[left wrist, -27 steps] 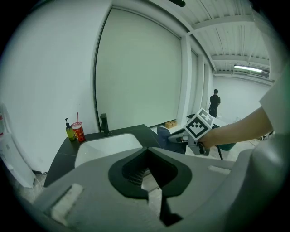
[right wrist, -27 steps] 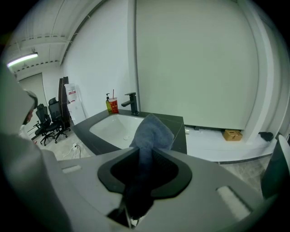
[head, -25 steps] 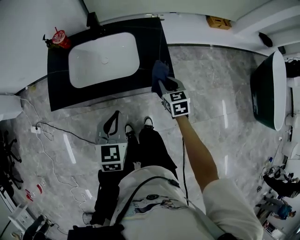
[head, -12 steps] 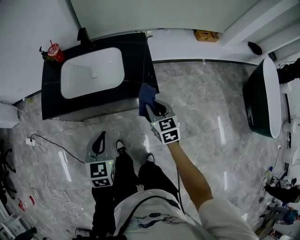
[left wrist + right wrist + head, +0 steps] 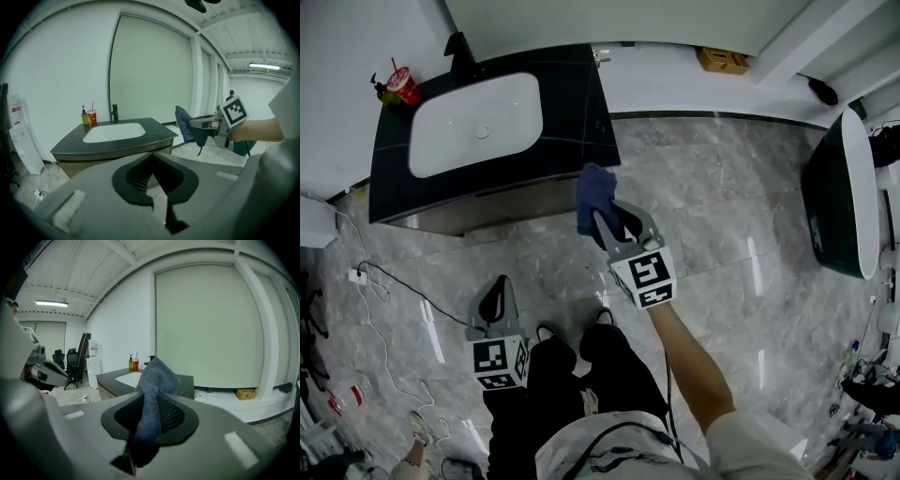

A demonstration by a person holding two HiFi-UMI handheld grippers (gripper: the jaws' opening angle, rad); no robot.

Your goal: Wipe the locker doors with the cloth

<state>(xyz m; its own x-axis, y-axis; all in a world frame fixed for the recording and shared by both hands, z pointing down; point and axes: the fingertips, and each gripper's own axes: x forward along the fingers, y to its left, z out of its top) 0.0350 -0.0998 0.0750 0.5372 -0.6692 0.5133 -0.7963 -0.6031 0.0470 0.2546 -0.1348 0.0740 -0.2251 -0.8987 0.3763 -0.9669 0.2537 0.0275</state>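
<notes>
- Left claw [image 5: 498, 292] hung low beside the person's leg [image 5: 551, 370]. Jaws were together with nothing between them. It had dropped lower than a second earlier and played no part.
- Right claw [image 5: 605, 221] was held out ahead on an outstretched arm. Its jaws were clamped on the blue cloth [image 5: 592, 190], and the grip hadn't changed over the last second. The cloth bunched up out of the jaws and some hung below them.
- Change: a second earlier the cloth sat over the right corner of the dark worktop [image 5: 577, 98]. It had since come off that corner and was in the air over the marble floor [image 5: 703, 187], just off the right end of the vanity front [image 5: 516, 199].
- The person had also stepped back, so their shoes [image 5: 549, 333] were further from the vanity.
- The left gripper view showed the cloth clear of the cabinet, touching nothing, so no wiping contact.
- My read: this was repositioning between passes, probably lining up on the cabinet doors under the worktop. The cloth needs to go flat onto the door face next.
- On the worktop: white basin [image 5: 473, 122], tap [image 5: 457, 47], red cup [image 5: 404, 87].
- Further off: cardboard box [image 5: 721, 60] by the wall and a dark bathtub [image 5: 839, 197] to the right, both irrelevant.
</notes>
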